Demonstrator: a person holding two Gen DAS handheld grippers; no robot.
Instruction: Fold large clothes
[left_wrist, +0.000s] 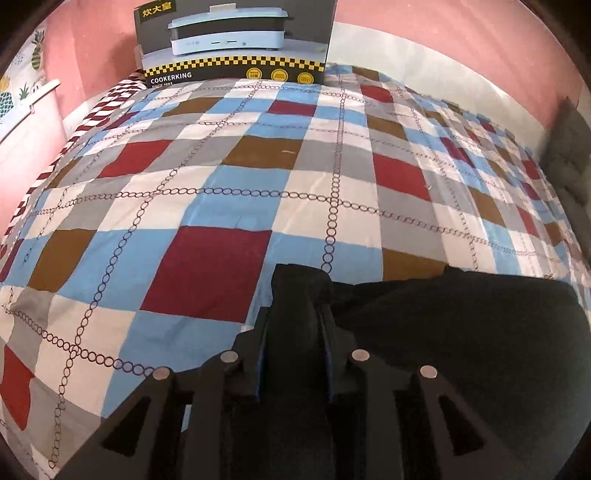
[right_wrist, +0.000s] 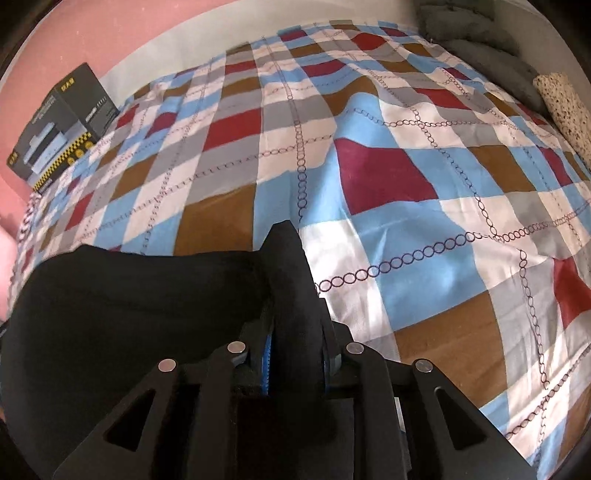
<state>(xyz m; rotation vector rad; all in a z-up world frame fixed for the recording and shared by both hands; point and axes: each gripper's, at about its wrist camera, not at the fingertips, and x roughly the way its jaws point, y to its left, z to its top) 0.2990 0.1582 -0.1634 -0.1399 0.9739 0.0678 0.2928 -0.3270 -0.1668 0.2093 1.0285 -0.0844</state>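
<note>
A black garment (left_wrist: 461, 325) was seen draped over the near edge of the checked bedspread (left_wrist: 229, 192), one end clenched in the left gripper (left_wrist: 295, 295), the other in the right gripper (right_wrist: 291, 258); both sets of jaws were closed on the fabric. No finished fold could be made out; most of the folding was judged to remain.

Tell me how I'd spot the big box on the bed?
Find the checked quilt that covers the whole bed. At its far edge, against the pink wall, stands a dark box. It alone has a picture of a pale blue cooker, a yellow-and-black checker stripe and the word COOKERKING.
</note>
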